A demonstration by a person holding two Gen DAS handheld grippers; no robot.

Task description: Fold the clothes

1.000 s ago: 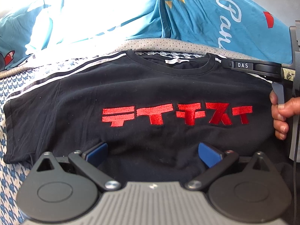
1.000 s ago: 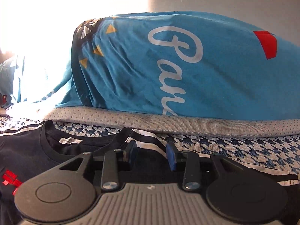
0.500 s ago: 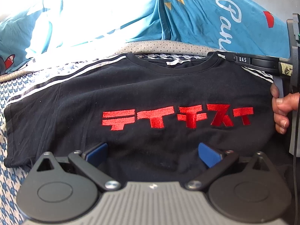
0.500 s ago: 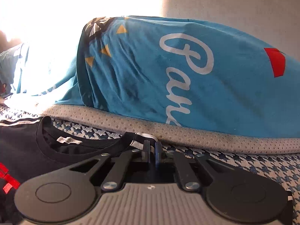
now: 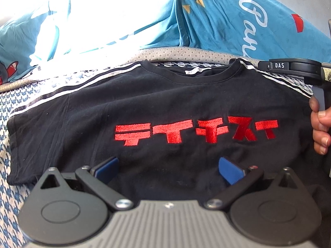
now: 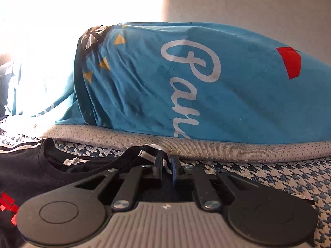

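A home bedroom, by the look of it: a bed (image 5: 18, 103) under a blue-and-white houndstooth cover, a grey dotted mattress edge (image 6: 206, 146), blue printed bedding (image 6: 227, 95) heaped against a plain wall (image 6: 248, 0), and strong daylight.

Left wrist view: close above the black shirt (image 5: 165, 103), angled steeply down over its front, facing the blue cloth (image 5: 238, 16) behind. Right wrist view: low, very near the shirt's (image 6: 51, 171) shoulder by the collar, aimed shallowly at the same blue cloth (image 6: 206, 82). Shared: collar, striped shoulder, houndstooth cover (image 6: 269, 175), blue cloth.
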